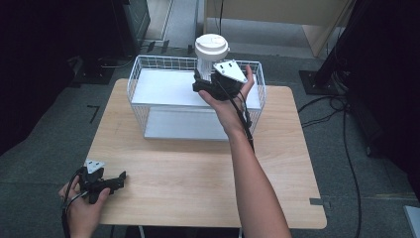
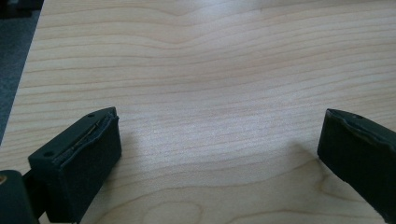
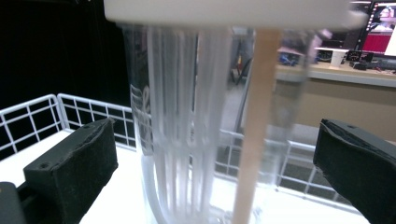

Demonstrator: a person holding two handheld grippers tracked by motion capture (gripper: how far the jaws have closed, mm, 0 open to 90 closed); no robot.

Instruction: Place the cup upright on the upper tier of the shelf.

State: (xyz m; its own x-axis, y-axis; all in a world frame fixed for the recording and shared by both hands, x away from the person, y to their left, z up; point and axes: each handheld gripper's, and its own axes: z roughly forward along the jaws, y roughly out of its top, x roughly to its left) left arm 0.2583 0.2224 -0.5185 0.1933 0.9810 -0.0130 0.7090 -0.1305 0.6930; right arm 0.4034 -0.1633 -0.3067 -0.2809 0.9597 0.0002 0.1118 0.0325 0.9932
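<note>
A clear plastic jar (image 1: 205, 65) with a white lid (image 1: 212, 47) stands on the white upper shelf (image 1: 163, 87) of a white wire basket (image 1: 132, 84) at the back of the table. In the right gripper view the jar (image 3: 187, 116) holds white straws and a tan stick (image 3: 254, 116). My right gripper (image 1: 200, 80) (image 3: 215, 158) is open, one jaw on each side of the jar, the pads apart from its wall. My left gripper (image 1: 122, 177) (image 2: 219, 140) rests low over bare wood at the table's front left corner, open with nothing between its jaws.
The basket has a lower grey shelf (image 1: 183, 126) that faces the person. The wooden table (image 1: 198, 173) is bare in front of the basket. Black cables (image 1: 346, 148) lie on the floor to the right, and dark stands (image 1: 327, 69) rise behind the table.
</note>
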